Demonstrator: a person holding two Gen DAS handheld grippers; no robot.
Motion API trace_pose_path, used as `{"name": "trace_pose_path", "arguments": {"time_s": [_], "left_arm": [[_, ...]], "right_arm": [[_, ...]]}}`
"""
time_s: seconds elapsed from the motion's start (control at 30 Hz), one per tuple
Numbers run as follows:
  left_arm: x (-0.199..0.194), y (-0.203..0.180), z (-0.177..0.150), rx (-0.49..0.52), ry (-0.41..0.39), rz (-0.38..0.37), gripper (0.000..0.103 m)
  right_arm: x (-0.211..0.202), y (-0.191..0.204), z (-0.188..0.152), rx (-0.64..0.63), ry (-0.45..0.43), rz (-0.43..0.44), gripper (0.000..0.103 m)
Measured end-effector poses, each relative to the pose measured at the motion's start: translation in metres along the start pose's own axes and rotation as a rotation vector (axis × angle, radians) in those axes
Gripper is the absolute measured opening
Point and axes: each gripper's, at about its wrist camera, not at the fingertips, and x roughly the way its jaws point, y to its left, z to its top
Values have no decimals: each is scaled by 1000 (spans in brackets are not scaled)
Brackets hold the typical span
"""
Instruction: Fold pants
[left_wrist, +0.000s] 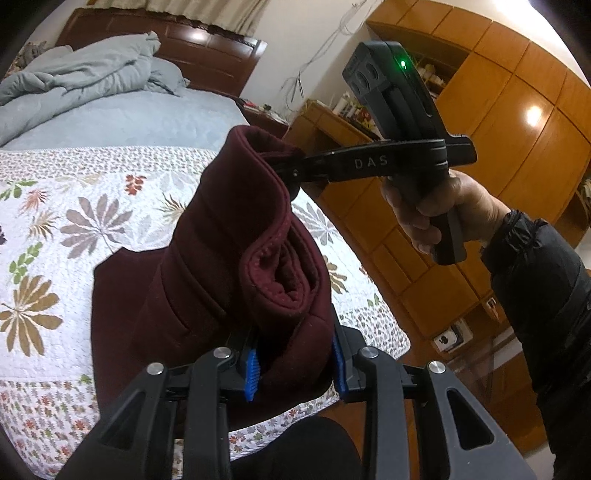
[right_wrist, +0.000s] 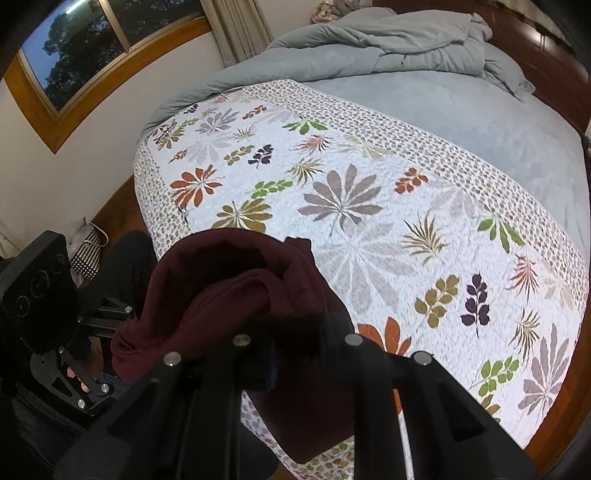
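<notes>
Left wrist: pants (left_wrist: 221, 266) hang over quilt (left_wrist: 55, 221); wardrobe (left_wrist: 517, 129) behind

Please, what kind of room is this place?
Most likely a home bedroom: a bed with a leaf-patterned quilt, a rumpled grey-blue duvet by a dark wooden headboard, and wooden wardrobe doors along one wall.

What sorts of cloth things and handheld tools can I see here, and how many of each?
Maroon pants: 1
Leaf-print quilt: 1
Grey-blue duvet: 1
Handheld grippers: 2, the left gripper and the right gripper, each with its fingers closed on the pants
Total: 5
</notes>
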Motion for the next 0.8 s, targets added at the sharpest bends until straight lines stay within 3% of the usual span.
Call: {"name": "trace_pose_path", "arguments": {"time_s": [0.8], "left_arm": [[55,-17,-17,32,116,23,30]], "right_arm": [[24,-38,-47,29,6,-2,16]]}}
